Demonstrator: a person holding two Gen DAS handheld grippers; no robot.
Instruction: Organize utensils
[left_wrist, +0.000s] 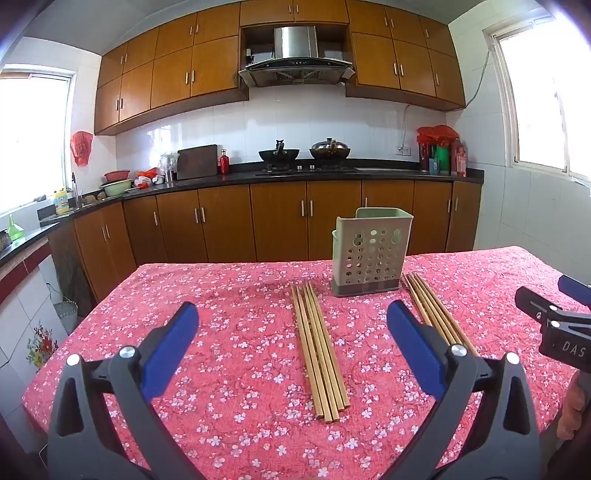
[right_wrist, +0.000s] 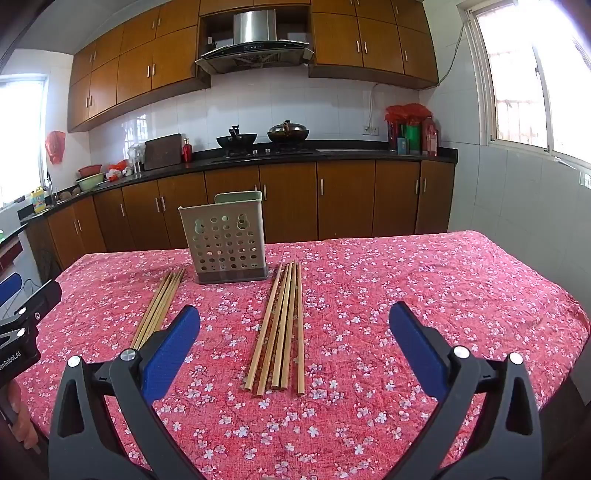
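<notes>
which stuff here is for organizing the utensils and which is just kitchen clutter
For the job:
left chopstick bundle
right chopstick bundle
perforated utensil holder
left gripper and right gripper, both open

Just lying about:
two woks
cutting board
red bottle
basins

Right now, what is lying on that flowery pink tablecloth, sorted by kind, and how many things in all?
Chopsticks, left bundle: 5
Chopsticks, right bundle: 5
Perforated utensil holder: 1
Total on the tablecloth: 11
Each hand-held gripper hovers open above the cloth, left and right, holding nothing.
</notes>
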